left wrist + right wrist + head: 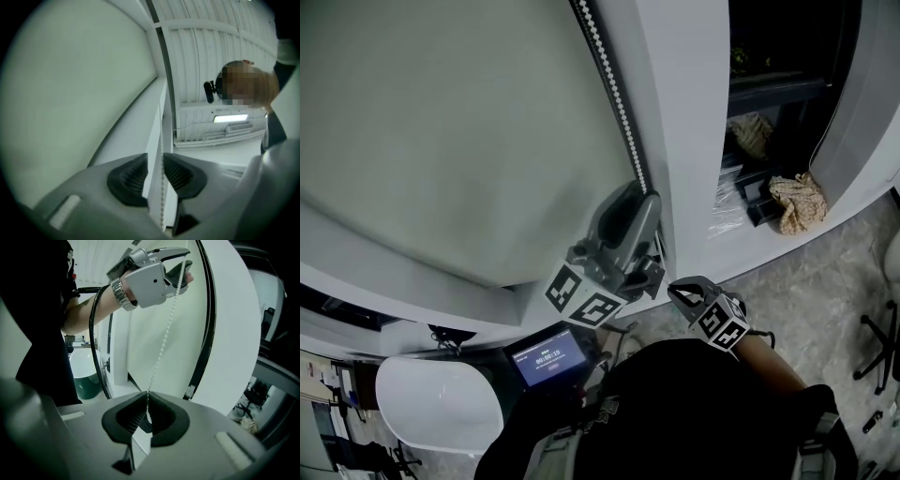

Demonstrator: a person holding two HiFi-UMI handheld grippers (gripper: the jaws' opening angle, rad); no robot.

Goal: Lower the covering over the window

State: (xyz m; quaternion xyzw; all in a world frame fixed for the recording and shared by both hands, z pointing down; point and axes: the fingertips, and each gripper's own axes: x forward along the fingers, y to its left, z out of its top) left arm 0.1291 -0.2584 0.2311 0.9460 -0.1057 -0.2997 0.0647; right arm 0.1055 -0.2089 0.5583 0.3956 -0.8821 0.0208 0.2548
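The left gripper point(637, 202) is held raised and pointed upward. Its fingers point(133, 178) are kept apart, and the chain point(161, 187) is passed between them without being clamped. The right gripper point(686, 292) is held lower, just beside it and angled downward, with its fingers point(164, 420) pressed together on the chain. The left forearm point(82, 315) is stretched upward, bare.

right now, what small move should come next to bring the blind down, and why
Probably close the left gripper on the bead chain. Its jaws stand apart with the chain between them, higher up, while the right gripper is shut on the chain lower down, likely at the end of its pull.
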